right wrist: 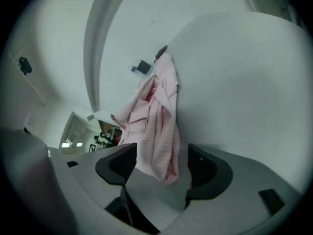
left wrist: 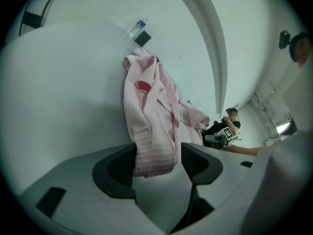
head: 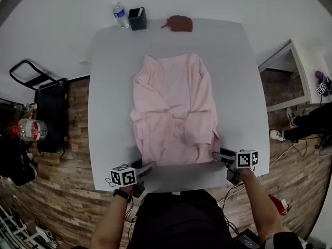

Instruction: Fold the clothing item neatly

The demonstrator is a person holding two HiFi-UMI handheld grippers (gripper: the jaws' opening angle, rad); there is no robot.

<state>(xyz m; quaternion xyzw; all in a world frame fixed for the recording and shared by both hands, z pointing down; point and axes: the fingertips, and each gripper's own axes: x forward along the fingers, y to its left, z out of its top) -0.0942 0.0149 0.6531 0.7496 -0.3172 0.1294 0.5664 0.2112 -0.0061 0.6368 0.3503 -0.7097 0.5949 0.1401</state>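
At the near edge of the white table (head: 111, 87), the left gripper (head: 148, 166) and right gripper (head: 217, 155) each straddle one bottom corner of the pink shirt (head: 174, 108). Both sets of jaws stand wide apart, unclamped. The shirt lies spread lengthwise, hem nearest the person. This placement probably prepares for lifting both corners to fold the hem away.

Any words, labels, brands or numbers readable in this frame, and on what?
No text is legible.
Table bottle label: too small to read.
Bottle at far left, red label: blurred, unreadable.
Left cube and right cube: black-and-white square markers only, no words or numbers.
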